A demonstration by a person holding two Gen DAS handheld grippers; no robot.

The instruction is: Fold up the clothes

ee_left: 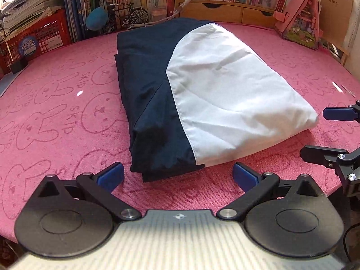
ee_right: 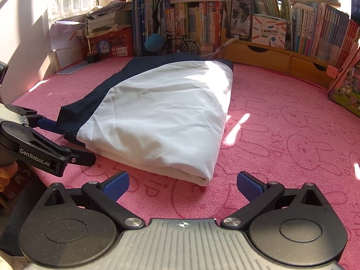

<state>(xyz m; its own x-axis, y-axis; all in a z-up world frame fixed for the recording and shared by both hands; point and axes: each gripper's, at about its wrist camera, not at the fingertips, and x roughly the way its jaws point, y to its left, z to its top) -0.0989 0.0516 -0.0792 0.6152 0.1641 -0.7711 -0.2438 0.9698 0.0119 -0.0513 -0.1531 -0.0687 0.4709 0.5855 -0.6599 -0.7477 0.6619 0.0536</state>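
From my left wrist camera, the left gripper has its jaws spread wide and holds nothing. The folded garment, navy on one side and white on the other, lies on the pink rabbit-print cloth just ahead of my fingertips, its near navy corner reaching almost between them. Off to my right, the right gripper sits beside the white corner, apart from it.

From my right wrist camera, the right gripper is likewise spread and empty, with the garment's near white corner just ahead and slightly left of centre. The left gripper sits at my far left, close to the navy edge; I can't quite tell whether its blue pad touches the fabric.

The bundle looks nearly finished to me. If another fold is wanted, I'd slide both lower fingers under the near edge together, pinch all the layers, lift evenly and lay the edge squarely toward the far end, so the slippery fabric doesn't splay.
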